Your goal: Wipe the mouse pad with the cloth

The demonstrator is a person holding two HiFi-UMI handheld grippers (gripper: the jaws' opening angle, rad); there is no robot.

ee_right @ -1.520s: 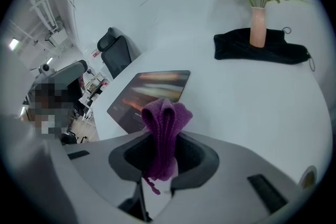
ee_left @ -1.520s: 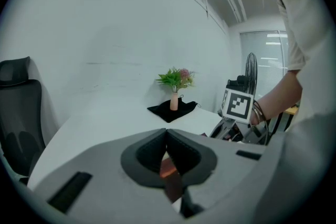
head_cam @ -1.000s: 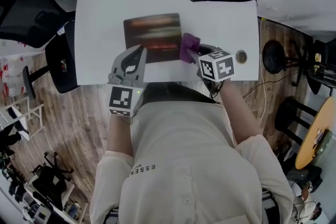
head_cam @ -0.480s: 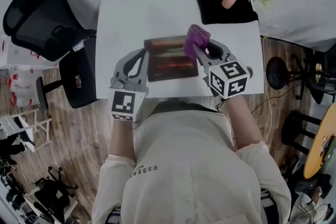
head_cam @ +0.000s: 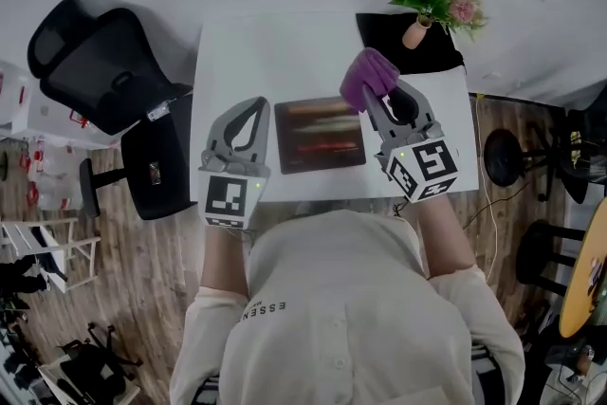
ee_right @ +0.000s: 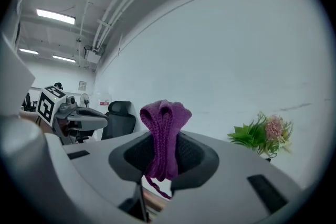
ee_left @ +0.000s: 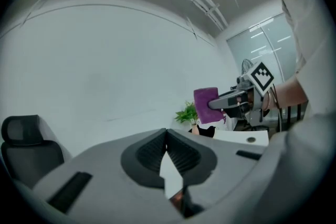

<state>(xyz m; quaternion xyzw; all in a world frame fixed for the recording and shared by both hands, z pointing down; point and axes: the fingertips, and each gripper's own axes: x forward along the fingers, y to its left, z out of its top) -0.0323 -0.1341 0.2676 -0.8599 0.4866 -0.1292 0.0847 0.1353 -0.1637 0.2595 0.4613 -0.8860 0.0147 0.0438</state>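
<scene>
Cloth (head_cam: 369,76) hangs clamped in your right gripper (head_cam: 372,96) above the mouse pad (head_cam: 320,135), at its right edge. Lower it flat, then wipe across. Your left gripper (head_cam: 256,104), closed and empty, hovers left of the mouse pad.

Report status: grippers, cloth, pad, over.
Left gripper shut, empty, beside mouse pad. Right gripper shut on purple cloth, raised off the pad. Pad surface bare; flower vase far corner, clear.

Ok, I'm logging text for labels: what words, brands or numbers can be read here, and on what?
"ESSEN": on the person's shirt; a smaller line beneath it is too small to read.
Wall sign in the right gripper view: too small to read.
</scene>
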